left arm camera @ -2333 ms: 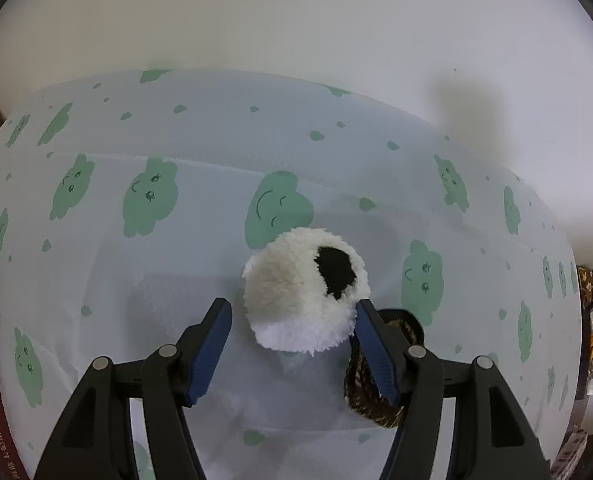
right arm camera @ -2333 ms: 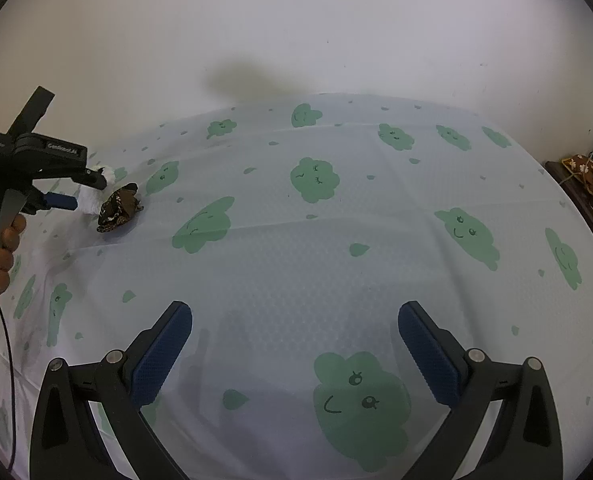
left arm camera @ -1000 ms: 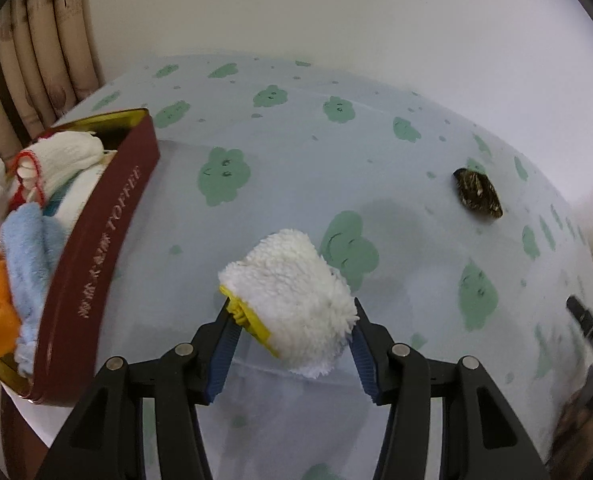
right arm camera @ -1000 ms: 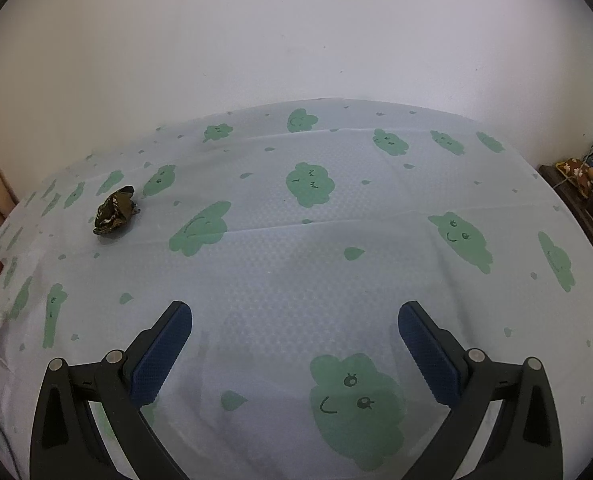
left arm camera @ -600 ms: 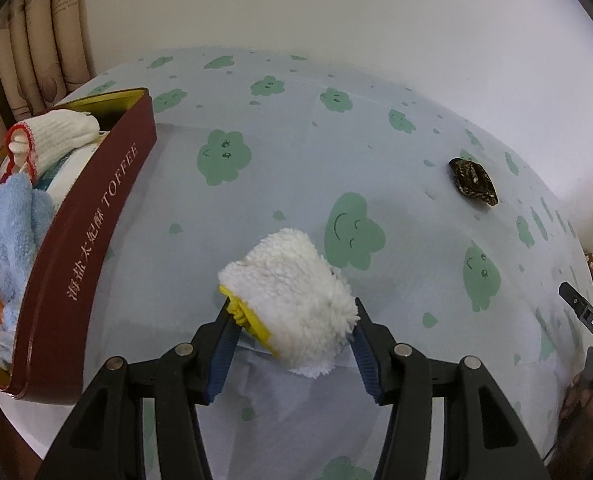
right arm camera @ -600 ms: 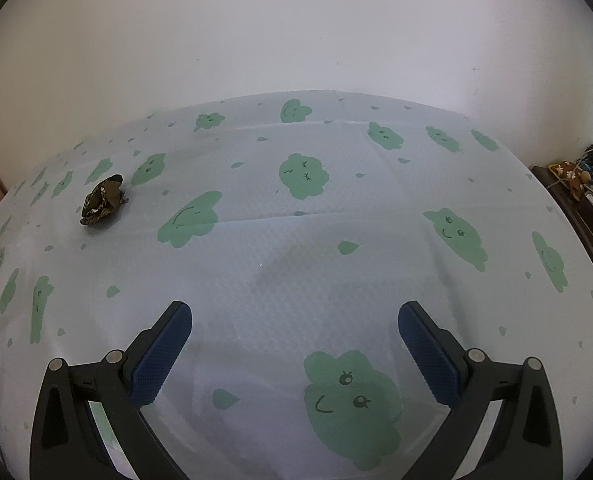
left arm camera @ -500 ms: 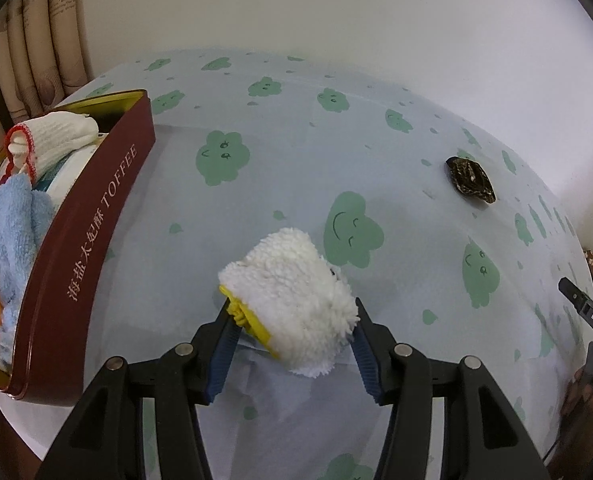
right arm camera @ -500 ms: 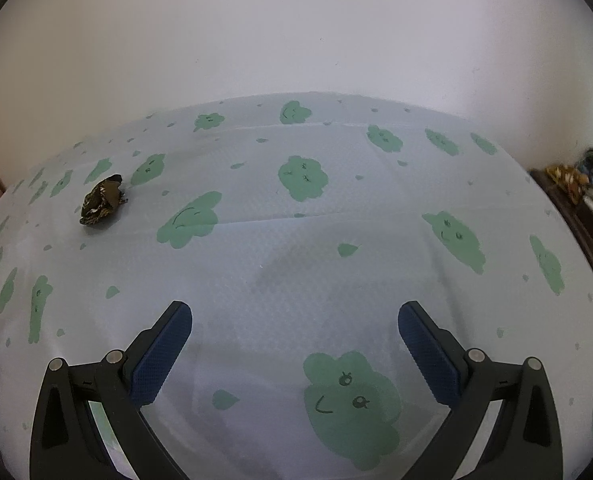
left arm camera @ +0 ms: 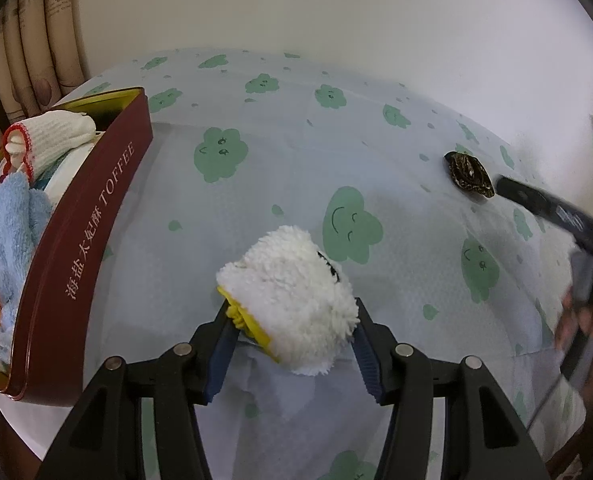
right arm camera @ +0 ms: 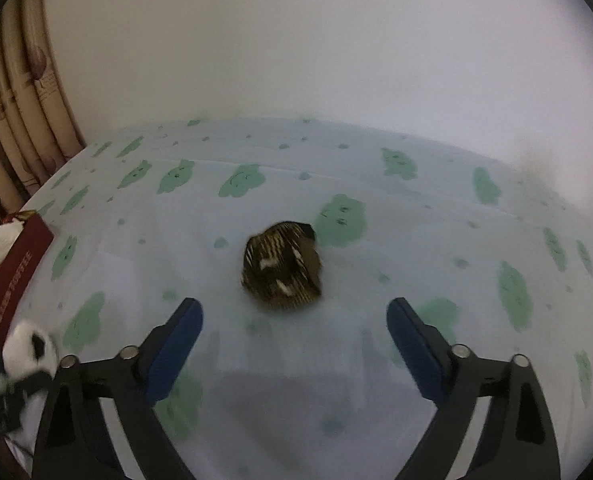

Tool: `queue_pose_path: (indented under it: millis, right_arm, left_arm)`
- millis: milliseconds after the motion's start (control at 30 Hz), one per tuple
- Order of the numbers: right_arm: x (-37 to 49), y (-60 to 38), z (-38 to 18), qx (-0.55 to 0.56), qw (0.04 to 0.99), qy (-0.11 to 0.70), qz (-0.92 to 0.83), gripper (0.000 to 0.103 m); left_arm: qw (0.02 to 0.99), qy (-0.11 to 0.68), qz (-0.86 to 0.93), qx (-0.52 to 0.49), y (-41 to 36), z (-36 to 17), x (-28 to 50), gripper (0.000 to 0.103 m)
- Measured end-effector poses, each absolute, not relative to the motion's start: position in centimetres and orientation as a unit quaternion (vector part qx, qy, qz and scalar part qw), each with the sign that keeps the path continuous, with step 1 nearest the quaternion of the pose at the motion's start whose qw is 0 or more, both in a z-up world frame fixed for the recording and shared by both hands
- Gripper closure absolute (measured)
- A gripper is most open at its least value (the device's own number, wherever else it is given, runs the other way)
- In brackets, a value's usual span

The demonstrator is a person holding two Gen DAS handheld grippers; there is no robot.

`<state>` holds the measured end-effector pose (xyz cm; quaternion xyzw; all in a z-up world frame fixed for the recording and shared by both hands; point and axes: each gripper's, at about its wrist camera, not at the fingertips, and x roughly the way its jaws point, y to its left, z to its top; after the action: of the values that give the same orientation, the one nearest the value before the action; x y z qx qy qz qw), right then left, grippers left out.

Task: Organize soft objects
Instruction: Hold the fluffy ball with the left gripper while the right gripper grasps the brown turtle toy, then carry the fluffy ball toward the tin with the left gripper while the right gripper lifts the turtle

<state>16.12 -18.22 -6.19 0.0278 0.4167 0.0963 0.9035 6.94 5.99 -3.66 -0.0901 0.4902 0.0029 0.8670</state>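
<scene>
Plush toy point(left arm camera: 292, 292), white and fleecy with a yellow trim at its near-left end and a black patch on top, sits pinched between the pads of the left hand-held gripper point(left arm camera: 292, 344), raised over the near part of the surface point(left arm camera: 280, 176), which is covered in a pale cloth printed with green clouds. Its long axis appears to run from that near-left trim toward the far right, the fluffy end pointing away from the camera. Just to the left, along the surface's left edge, stands the dark red toffee tin point(left arm camera: 92, 216), already holding a blue towel point(left arm camera: 12, 216) and a white knit glove point(left arm camera: 52, 128). The step in hand looks like carrying the toy to the tin; the next move calls for swinging left over the tin's rim and letting go above the cloths. In the right wrist view, the right hand-held gripper point(right arm camera: 294, 344) has been narrowing its jaws, which stand spread with nothing between them, aimed at a crumpled dark brown patterned cloth point(right arm camera: 282, 266) lying just beyond the fingertips, toward the far right part of the surface. It must advance until the pads straddle that bundle before closing. Beyond, a plain pale wall.
</scene>
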Motion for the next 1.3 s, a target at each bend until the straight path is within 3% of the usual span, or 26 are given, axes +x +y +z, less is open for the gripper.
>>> queue_pose_path:
  millis: [200,267,300,367,467,867,1300]
  right_arm:
    - [19.9,-16.8,-8.0,0.017,0.889,0.446,0.104,0.023]
    - [20.6,-16.5,-8.7,0.019,0.882,0.458,0.108,0.052]
    - [20.8,-16.4,-9.1,0.019,0.878,0.465,0.107,0.062]
    - [20.7,-16.4,-9.2,0.021,0.88,0.461,0.108,0.064]
    - [19.2,-16.7,-8.2,0.032,0.887,0.445,0.121,0.077]
    - [6.4,-17.2,-7.1,0.097,0.885,0.426,0.161,0.077]
    - [4.2,-17.8,-8.8,0.091,0.889,0.423,0.152,0.077]
  left_arm:
    - [0.865,0.495,0.004,-0.084,5.9,-3.8,7.0,0.048]
    - [0.865,0.495,0.006,-0.08,5.7,-3.8,7.0,0.048]
    - [0.865,0.496,0.006,-0.078,5.7,-3.8,7.1,0.048]
    - [0.865,0.496,0.007,-0.078,5.7,-3.8,7.1,0.048]
    - [0.866,0.494,0.007,-0.072,5.6,-3.9,7.0,0.048]
    - [0.873,0.485,0.012,-0.045,5.1,-3.9,6.7,0.048]
    - [0.89,0.452,0.014,-0.066,5.9,0.0,5.2,0.048]
